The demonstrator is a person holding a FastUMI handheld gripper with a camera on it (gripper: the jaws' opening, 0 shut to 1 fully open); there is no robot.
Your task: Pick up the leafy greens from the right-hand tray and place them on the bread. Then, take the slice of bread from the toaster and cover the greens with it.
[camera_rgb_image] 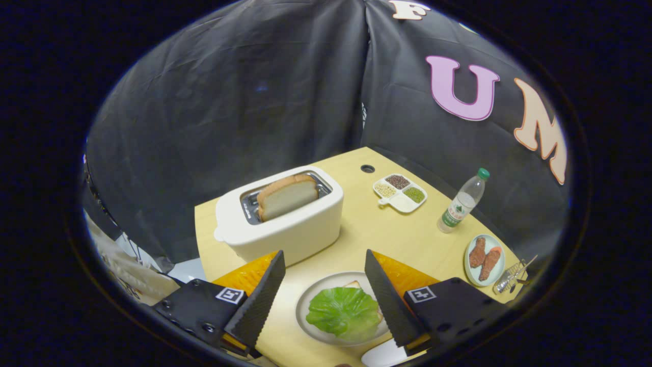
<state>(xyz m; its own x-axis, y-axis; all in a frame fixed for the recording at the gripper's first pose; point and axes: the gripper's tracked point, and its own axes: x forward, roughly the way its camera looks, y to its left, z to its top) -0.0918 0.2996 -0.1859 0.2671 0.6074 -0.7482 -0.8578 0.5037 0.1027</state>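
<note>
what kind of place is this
Probably a staged kitchen tabletop in a recording booth: a toaster holding a bread slice, a plate of greens between the open gripper fingers, black cloth walls.

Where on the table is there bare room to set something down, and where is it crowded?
The widest bare patch lies between the toaster, the divided dish and the plate of greens. A second runs from that dish past the bottle to the small plate. Crowded spots: around the open gripper, over the greens, and the corner with the small plate.

No readable text, water bottle label too small (green and white), fingers spread apart
</note>
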